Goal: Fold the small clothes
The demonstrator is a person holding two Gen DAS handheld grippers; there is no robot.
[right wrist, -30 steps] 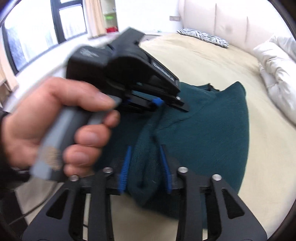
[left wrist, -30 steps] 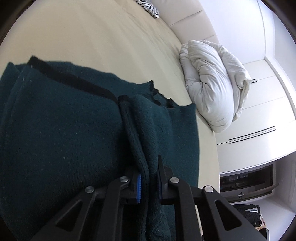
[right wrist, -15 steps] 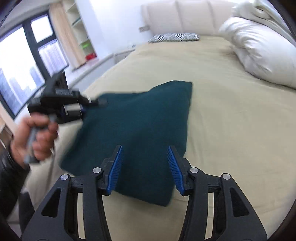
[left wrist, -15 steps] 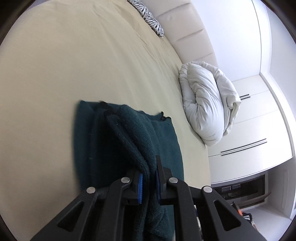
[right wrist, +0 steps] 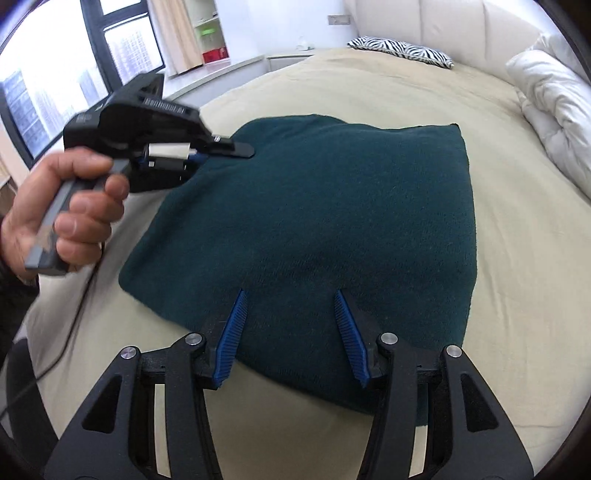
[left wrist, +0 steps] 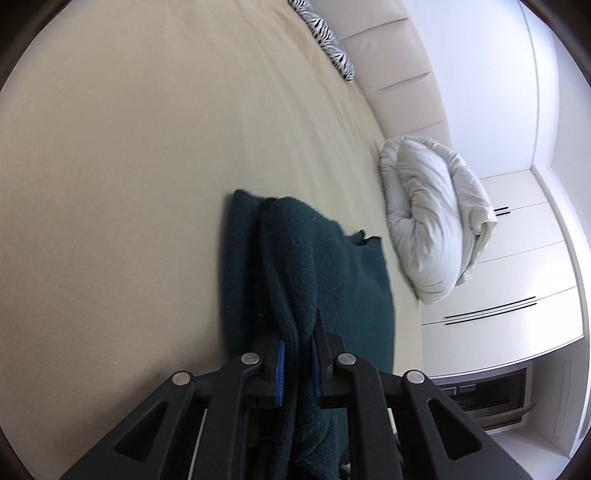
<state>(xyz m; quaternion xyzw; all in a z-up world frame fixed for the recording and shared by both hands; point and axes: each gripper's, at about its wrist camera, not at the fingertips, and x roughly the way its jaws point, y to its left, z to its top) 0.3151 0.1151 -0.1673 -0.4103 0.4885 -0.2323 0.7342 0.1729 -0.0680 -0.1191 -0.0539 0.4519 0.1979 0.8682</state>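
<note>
A dark green knitted garment lies folded into a rough square on the beige bed. My left gripper is shut on a bunched edge of the garment and also shows in the right wrist view at the garment's left side, held by a hand. My right gripper is open and empty, its blue pads hovering over the garment's near edge.
A rolled white duvet lies at the bed's right side, also in the right wrist view. A zebra-print pillow sits by the padded headboard. White cabinets stand beyond the bed. Windows are at the left.
My right gripper let go of the garment and opened. The garment was drawn out and laid flat on the bed while my left gripper stayed shut on its edge.
</note>
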